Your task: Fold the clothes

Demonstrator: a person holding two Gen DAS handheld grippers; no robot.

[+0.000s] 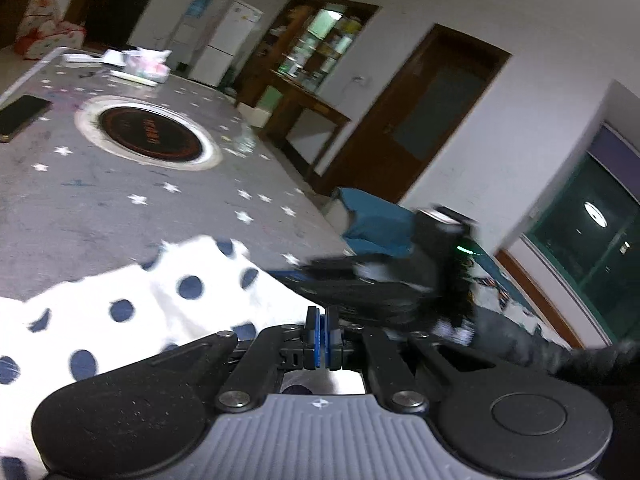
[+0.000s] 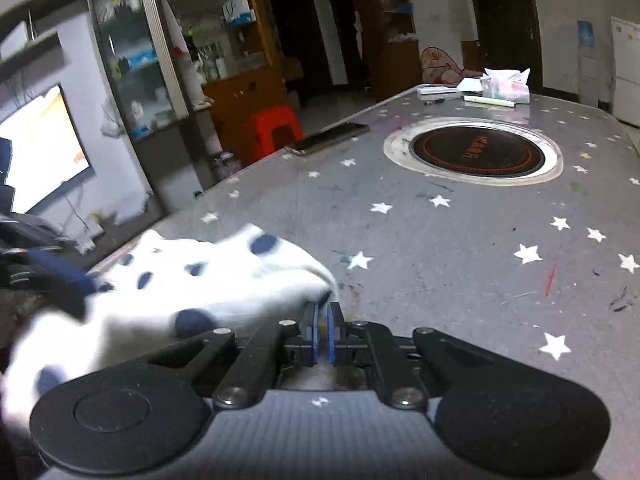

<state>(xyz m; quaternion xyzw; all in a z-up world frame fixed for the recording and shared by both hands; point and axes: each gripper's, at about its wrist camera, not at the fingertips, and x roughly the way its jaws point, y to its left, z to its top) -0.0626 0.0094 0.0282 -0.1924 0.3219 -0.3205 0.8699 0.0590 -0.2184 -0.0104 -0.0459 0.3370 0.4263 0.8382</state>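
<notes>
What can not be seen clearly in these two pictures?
- White cloth with dark blue dots: its lower part is hidden behind the left gripper in the left wrist view, and it is blurred in the right wrist view.
- Right gripper: whether it pinches the cloth edge is unclear.
- Red lettering on the round black cooktop: too small to read.

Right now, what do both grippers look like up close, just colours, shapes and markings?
Both match: the left gripper and right gripper have matte black linkage arms with silver pivot bolts, blue-padded fingers, round black side discs, and a ribbed grey body with a small white emblem.
</notes>
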